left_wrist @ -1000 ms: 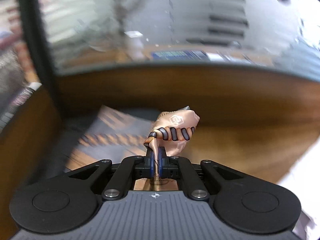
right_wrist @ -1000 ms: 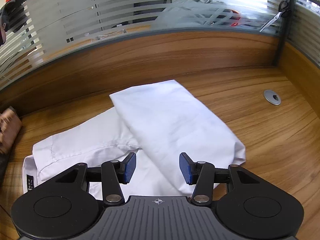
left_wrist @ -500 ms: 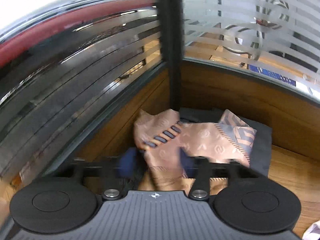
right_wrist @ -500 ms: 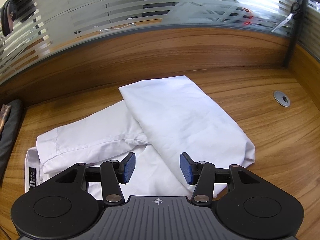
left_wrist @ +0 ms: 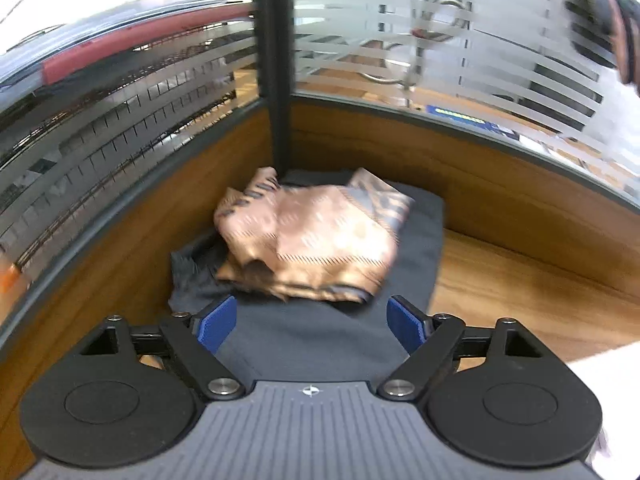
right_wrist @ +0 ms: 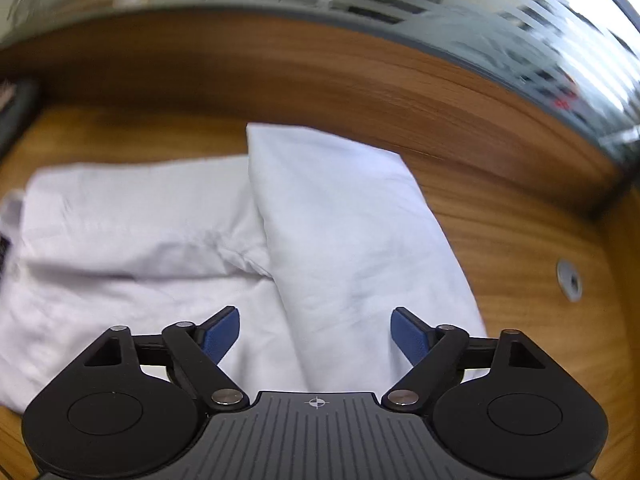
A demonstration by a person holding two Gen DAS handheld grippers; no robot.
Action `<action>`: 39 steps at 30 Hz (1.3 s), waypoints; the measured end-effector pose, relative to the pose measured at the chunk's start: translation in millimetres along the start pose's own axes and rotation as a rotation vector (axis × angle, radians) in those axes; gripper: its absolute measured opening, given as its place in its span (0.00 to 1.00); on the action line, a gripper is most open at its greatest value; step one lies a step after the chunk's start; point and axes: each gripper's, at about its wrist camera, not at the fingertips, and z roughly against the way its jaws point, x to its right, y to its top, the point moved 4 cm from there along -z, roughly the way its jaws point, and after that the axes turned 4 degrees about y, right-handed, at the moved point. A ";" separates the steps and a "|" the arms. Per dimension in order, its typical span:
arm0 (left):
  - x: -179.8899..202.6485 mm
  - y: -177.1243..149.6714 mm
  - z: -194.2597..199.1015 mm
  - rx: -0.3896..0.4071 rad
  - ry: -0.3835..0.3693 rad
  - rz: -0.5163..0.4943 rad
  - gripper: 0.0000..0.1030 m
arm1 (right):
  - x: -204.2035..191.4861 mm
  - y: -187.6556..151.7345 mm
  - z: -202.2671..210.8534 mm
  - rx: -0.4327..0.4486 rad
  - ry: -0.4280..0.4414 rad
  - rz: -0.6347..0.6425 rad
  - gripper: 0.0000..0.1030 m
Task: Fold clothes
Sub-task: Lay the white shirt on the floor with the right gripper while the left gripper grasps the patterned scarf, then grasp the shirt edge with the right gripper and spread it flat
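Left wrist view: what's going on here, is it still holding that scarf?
No. The left gripper holds nothing; its jaws are opening, and the folded scarf lies on a dark garment in the desk corner. The right gripper hangs over the half-folded white shirt, jaws also opening, nothing gripped.

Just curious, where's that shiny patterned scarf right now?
In the left wrist view, the scarf lies folded on a dark garment in the desk's corner.
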 end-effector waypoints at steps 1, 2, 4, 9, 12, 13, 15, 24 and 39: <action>2.7 -4.2 6.6 0.000 -0.001 -0.004 0.88 | -1.8 -2.0 -4.9 -0.008 -0.003 0.035 0.83; 5.7 -8.4 12.9 0.000 -0.004 -0.008 0.88 | -3.6 -4.0 -9.9 -0.016 -0.005 0.071 0.82; 10.8 -15.2 21.9 -0.002 -0.014 -0.017 0.88 | -6.9 -8.3 -17.6 -0.018 -0.026 0.142 0.71; 33.1 -41.5 47.8 -0.023 -0.040 -0.057 0.88 | 13.4 -4.8 -12.0 0.008 0.007 0.094 0.25; 51.8 -60.6 62.5 -0.049 -0.068 -0.087 0.88 | 32.0 0.3 4.2 0.039 0.060 0.038 0.11; 59.1 -67.9 67.6 -0.054 -0.076 -0.100 0.88 | 38.8 2.7 11.1 0.055 0.074 0.018 0.10; 73.6 -81.7 78.1 -0.062 -0.090 -0.122 0.88 | 55.0 9.2 27.3 0.092 0.104 -0.034 0.09; 139.3 -138.3 119.6 -0.125 -0.148 -0.148 0.88 | 160.9 20.9 79.8 0.159 0.257 -0.300 0.07; 231.0 -199.3 148.2 -0.191 -0.127 -0.148 0.88 | 319.7 -44.7 47.3 -0.023 0.202 -0.631 0.16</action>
